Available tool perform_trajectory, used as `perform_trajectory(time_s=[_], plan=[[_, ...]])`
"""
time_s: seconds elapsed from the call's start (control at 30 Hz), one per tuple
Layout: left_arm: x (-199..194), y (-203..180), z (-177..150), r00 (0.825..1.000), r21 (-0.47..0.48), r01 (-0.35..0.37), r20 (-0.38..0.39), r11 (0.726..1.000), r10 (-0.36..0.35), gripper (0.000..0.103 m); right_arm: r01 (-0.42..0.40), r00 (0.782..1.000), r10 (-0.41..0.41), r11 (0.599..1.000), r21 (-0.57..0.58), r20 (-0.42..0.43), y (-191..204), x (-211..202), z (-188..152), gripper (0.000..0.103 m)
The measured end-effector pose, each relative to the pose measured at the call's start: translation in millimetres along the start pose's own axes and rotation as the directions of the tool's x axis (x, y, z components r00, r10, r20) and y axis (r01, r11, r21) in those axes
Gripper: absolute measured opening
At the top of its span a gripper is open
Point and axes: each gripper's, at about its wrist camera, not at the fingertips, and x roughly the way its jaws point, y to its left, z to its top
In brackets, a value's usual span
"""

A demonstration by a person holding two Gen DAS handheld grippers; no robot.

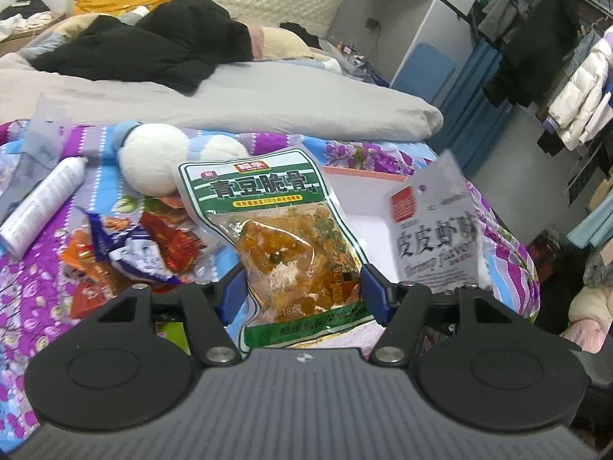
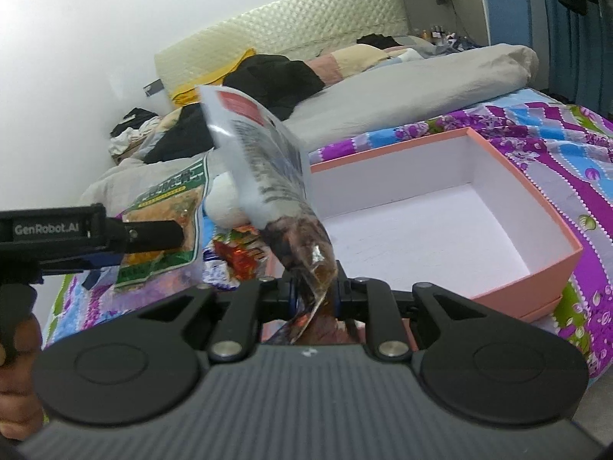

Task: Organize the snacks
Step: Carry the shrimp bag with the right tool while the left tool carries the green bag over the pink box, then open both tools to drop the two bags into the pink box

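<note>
Your left gripper (image 1: 302, 291) has the green-bordered clear packet of yellow-orange snack pieces (image 1: 283, 237) pinched across its lower half, blue pads wide apart on either edge, and the packet stands up off the bed. Your right gripper (image 2: 313, 291) is nearly pressed together, clamping the bottom of the white-and-red printed snack bag with dark contents (image 2: 268, 161), which leans up and to the left above the fingers. From the left view that same bag (image 1: 436, 230) hangs just to the right of the green packet. Right behind both sits the shallow pink cardboard box with a white inside (image 2: 544, 237), open and with nothing in it, on the purple floral bedspread (image 2: 574, 145). To the left of the packets there's a loose heap of small red, orange and blue-white wrapped snacks (image 1: 130, 249) on the bedspread. Beyond them lies a white plush toy with pale blue trim (image 1: 153, 161) and a white spray can on its side (image 1: 42, 207). Further back, a grey duvet (image 1: 268, 96) and a black garment (image 1: 153, 42).
</note>
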Motion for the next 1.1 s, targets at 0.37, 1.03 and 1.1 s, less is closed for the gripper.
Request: perform_trajectory(time_s=[0.37,1.03,1.1], plan=[[89,-17,24,0.996,0.038,0.030,-0.079,0.999,-0.027,0.068,0.038,0.999,-0.038,0.999,0.029,-0.031,-39,48,21,0.019],[164,5,31,0.985,0.014,0.029,-0.169,0.999,-0.027,0.085,0.079,0.984,-0.068,0.995,0.062,-0.163,-71,123,9,0.059],[157,5,32,0.987,0.019,0.027,-0.156,0.999,-0.024,0.085,0.078,0.986,-0.071,0.996,0.044,-0.152,-67,119,9,0.058]])
